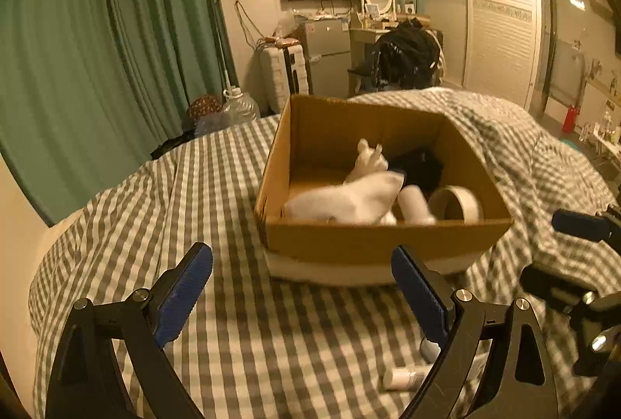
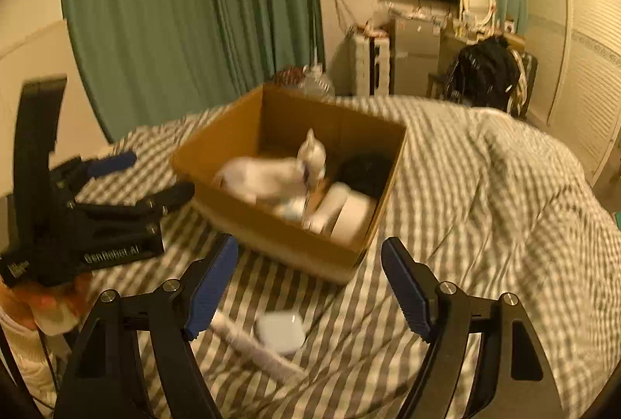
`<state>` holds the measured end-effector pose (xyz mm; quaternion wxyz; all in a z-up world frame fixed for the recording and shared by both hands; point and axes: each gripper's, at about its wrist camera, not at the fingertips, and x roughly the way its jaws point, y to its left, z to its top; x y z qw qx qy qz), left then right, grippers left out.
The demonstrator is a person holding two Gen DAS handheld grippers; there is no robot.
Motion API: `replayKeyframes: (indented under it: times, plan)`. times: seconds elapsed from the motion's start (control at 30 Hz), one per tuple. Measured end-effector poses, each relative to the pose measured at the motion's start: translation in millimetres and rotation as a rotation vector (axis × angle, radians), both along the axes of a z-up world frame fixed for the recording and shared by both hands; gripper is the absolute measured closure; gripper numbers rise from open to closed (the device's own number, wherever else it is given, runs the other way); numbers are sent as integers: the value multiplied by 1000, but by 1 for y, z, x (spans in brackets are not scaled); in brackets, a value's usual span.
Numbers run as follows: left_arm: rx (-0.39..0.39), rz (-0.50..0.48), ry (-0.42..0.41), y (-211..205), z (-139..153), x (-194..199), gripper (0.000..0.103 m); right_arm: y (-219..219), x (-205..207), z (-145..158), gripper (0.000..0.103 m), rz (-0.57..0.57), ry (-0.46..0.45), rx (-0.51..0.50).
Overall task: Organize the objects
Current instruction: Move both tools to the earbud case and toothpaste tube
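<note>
An open cardboard box [image 1: 372, 244] [image 2: 279, 236] sits on the checked bed cover. Inside it lie white cloth [image 1: 349, 201] [image 2: 268, 174], a black item [image 1: 419, 165] [image 2: 365, 170], a white cylinder [image 1: 415, 205] and a roll of tape [image 1: 458, 203]. My left gripper [image 1: 302, 287] [image 2: 155, 175] is open just short of the box's near wall, with nothing between its fingers. My right gripper [image 2: 310, 287] [image 1: 559, 252] is open too and holds nothing. Below it on the cover lie a small white case [image 2: 279, 333] and a white stick-like tube [image 2: 248, 345]. A small white tube [image 1: 403, 376] lies by my left gripper's right finger.
A rumpled duvet [image 2: 485, 205] bulges to the right of and behind the box. Green curtains [image 1: 116, 50] hang beyond the bed's far left edge. A chair with black clothing [image 1: 407, 58], a fridge [image 1: 328, 54] and a wardrobe [image 1: 500, 19] stand far behind.
</note>
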<state>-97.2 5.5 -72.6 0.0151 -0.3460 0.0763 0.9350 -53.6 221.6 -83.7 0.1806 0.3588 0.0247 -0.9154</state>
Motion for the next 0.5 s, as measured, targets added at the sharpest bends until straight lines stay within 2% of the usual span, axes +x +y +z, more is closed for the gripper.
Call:
replayKeyframes:
  times: [0.2, 0.37, 0.5]
  plan:
    - [-28, 6, -51, -1, -27, 11, 7, -15, 6, -38, 27, 44, -100, 29]
    - [-93, 27, -85, -3, -51, 6, 7, -42, 9, -77, 27, 129, -208, 89]
    - [-68, 54, -110, -14, -60, -1, 7, -58, 10, -94, 27, 172, -238, 141]
